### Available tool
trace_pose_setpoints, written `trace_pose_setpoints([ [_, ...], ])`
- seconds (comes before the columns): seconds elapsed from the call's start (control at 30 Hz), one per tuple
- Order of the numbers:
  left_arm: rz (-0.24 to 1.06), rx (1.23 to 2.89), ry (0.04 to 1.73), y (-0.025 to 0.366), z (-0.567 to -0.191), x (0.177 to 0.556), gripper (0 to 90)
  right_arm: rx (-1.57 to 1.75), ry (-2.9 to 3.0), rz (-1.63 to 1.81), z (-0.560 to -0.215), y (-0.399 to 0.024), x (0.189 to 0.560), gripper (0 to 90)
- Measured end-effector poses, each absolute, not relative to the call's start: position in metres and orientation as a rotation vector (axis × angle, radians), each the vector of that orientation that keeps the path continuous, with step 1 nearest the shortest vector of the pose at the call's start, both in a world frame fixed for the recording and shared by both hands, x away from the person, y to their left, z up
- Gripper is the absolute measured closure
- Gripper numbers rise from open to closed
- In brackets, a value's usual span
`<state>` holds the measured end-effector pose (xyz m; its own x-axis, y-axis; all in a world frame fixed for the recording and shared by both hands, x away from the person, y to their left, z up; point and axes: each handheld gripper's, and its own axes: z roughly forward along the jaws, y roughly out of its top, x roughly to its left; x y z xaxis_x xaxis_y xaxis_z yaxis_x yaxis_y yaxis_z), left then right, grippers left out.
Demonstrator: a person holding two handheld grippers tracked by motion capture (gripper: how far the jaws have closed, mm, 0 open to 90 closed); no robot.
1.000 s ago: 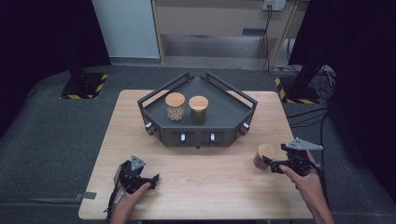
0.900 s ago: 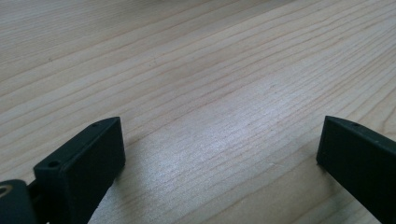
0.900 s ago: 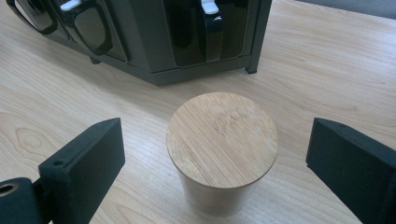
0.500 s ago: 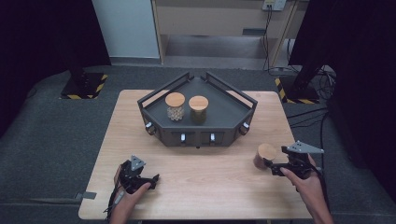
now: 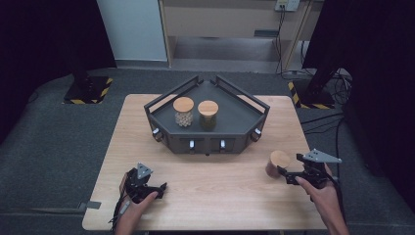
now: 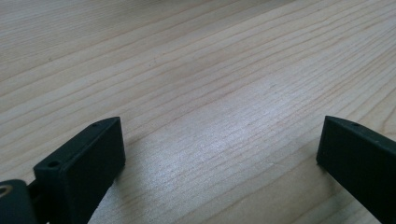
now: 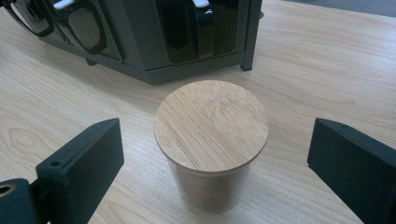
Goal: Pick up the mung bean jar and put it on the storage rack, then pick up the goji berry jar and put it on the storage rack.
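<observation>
Jar [image 7: 211, 140] between open right hand-held gripper [image 7: 212, 154] jaws

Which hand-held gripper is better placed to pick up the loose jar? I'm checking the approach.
The right hand-held gripper: its open jaws already flank the jar. The left hand-held gripper sits across the table, facing bare wood.

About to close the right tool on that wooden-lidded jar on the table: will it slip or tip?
The jar looks rigid and smooth-walled, so it may slip in a light grip. It stands upright, taller than wide; an off-centre push could tip it. The lid may just rest on top.
</observation>
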<state>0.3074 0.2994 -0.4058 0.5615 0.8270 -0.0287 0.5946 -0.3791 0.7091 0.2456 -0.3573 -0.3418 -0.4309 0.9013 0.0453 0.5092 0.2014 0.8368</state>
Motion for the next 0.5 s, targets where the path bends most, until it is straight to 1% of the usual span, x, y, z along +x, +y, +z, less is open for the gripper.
trace_pose_setpoints([
  [0.5,0.435,2.109,1.138,0.2991,-0.4057,0.3075,0.0,1.319,2.024,1.134,-0.3473,-0.3555,0.2454,4.0],
])
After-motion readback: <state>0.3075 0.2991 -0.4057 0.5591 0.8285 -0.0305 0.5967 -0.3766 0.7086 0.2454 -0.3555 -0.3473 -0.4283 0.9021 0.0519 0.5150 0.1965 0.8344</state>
